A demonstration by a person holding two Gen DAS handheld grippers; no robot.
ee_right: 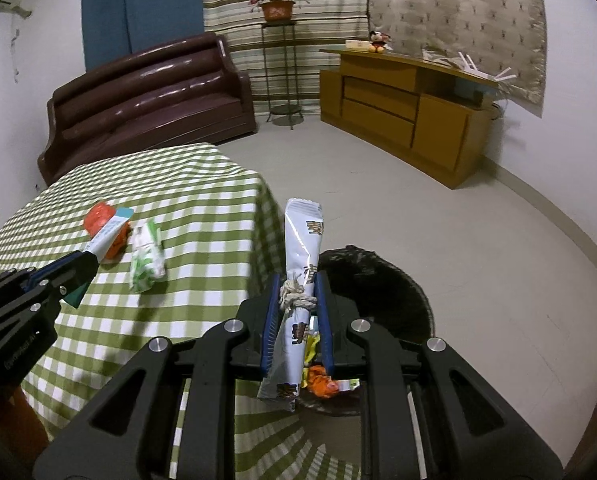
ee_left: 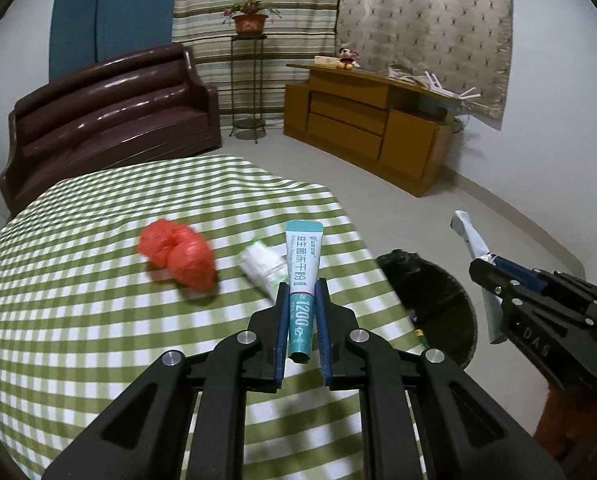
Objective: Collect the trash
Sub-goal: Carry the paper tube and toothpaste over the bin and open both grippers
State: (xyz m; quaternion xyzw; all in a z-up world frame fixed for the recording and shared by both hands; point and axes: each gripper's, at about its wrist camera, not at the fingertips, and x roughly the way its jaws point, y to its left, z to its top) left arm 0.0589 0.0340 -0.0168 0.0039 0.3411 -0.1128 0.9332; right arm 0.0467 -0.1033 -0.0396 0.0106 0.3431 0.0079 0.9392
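Note:
My left gripper (ee_left: 301, 286) is shut on a teal and white sachet (ee_left: 302, 276) and holds it above the green checked tablecloth (ee_left: 78, 320). It also shows in the right wrist view (ee_right: 83, 261). My right gripper (ee_right: 297, 280) is shut on a long silver wrapper (ee_right: 298, 264) tied with string, above the black-lined trash bin (ee_right: 378, 300). A crumpled red bag (ee_left: 178, 254) and a white and green packet (ee_left: 260, 266) lie on the cloth. The bin (ee_left: 438, 300) stands on the floor beside the table's right edge.
A dark brown sofa (ee_left: 110, 120) stands behind the table. A wooden cabinet (ee_left: 370, 128) is at the back right, with a plant stand (ee_left: 250, 80) between them. Orange and yellow trash (ee_right: 322, 384) lies inside the bin.

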